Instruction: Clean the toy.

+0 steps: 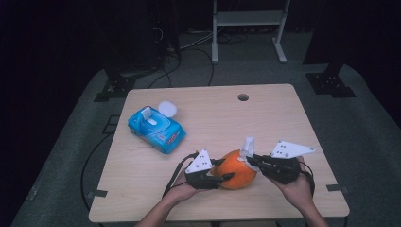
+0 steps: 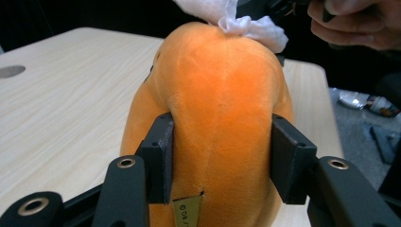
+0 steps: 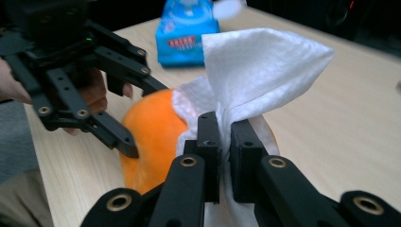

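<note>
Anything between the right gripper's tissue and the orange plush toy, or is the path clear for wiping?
Nothing visible stands between them. The white tissue pinched in the right gripper already lies on top of the orange plush toy. The left gripper clasps the toy's side, off the tissue's path.

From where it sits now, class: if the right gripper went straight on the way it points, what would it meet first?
The right gripper, its fingers shut on the white tissue, would probably press straight into the orange plush toy just behind that tissue. Depth is hard to judge.
</note>
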`<action>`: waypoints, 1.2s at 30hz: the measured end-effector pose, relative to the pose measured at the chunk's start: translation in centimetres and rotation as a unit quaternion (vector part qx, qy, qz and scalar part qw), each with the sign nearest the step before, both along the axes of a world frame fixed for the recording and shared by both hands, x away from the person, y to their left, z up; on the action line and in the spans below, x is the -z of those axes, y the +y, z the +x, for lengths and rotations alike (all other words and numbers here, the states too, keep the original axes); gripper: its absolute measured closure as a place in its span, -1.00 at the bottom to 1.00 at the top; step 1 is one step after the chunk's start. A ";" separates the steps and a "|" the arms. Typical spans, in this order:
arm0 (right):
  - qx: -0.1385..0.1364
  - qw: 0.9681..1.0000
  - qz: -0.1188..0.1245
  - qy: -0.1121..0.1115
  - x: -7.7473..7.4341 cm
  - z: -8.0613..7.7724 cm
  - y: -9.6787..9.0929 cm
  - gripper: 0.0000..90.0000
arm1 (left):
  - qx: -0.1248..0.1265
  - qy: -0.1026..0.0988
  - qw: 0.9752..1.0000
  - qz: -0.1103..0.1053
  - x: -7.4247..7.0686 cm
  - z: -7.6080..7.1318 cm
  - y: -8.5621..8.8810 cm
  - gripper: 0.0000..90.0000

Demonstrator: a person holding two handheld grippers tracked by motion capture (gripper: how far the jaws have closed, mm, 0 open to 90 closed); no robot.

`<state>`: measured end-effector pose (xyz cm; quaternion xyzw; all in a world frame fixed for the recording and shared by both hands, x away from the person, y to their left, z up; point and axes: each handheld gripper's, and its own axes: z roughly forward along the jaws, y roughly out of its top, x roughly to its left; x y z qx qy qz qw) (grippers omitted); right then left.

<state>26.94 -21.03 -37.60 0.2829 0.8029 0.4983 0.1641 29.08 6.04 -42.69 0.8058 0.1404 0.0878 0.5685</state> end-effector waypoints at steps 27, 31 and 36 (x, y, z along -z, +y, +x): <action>-0.003 0.999 -0.014 0.037 2.2 1.0 -0.2 0.86 | 0.010 0.030 0.999 0.021 1.4 1.3 0.8 -0.66; 0.013 0.999 -0.021 0.044 2.6 1.5 -1.0 0.86 | 0.006 0.026 0.999 0.020 2.0 1.1 0.4 -0.40; -0.013 1.000 0.009 0.024 0.9 0.5 -0.3 0.86 | 0.001 -0.004 1.000 0.023 1.3 0.4 0.1 0.01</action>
